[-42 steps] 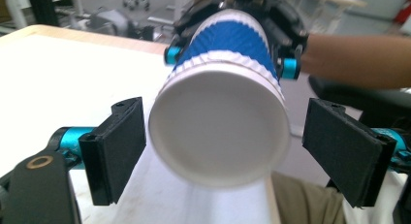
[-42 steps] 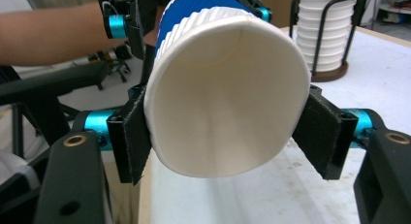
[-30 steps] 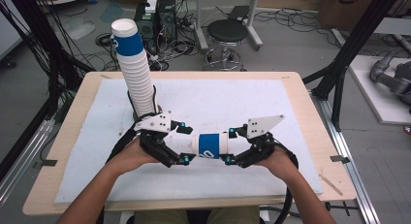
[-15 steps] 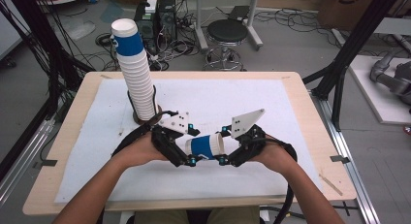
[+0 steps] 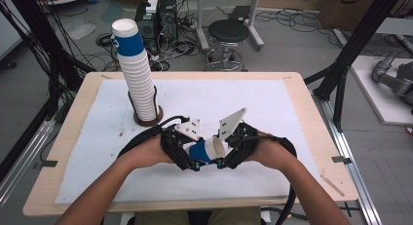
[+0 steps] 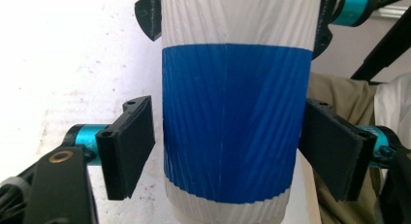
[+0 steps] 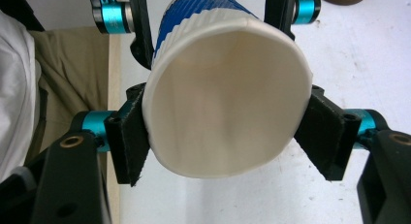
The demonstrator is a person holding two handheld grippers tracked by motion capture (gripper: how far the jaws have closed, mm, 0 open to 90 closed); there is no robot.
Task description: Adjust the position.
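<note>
A white paper cup point(image 5: 207, 149) with a blue band lies on its side in the air between both grippers, over the front middle of the white mat point(image 5: 272, 108). My left gripper point(image 5: 192, 161) has just been closing its jaws. In the left gripper view its pads point(image 6: 131, 146) sit against the blue band of the cup point(image 6: 236, 122). My right gripper point(image 5: 221, 159) holds the cup's open rim point(image 7: 228, 103), pads pressed on both sides, and its jaws have just been opening a little. Both sets of fingers overlap around the same cup.
A tall leaning stack of the same cups point(image 5: 139, 74) stands in a round dark holder point(image 5: 148, 119) at the back left of the mat. Cables loop from both grippers toward the person. Beyond the table are a stool point(image 5: 229, 32) and floor cables.
Both hands have drawn closer together, toward the table's middle. The left jaws, wide apart before, have closed onto the cup's blue band while the right gripper still holds its rim.
</note>
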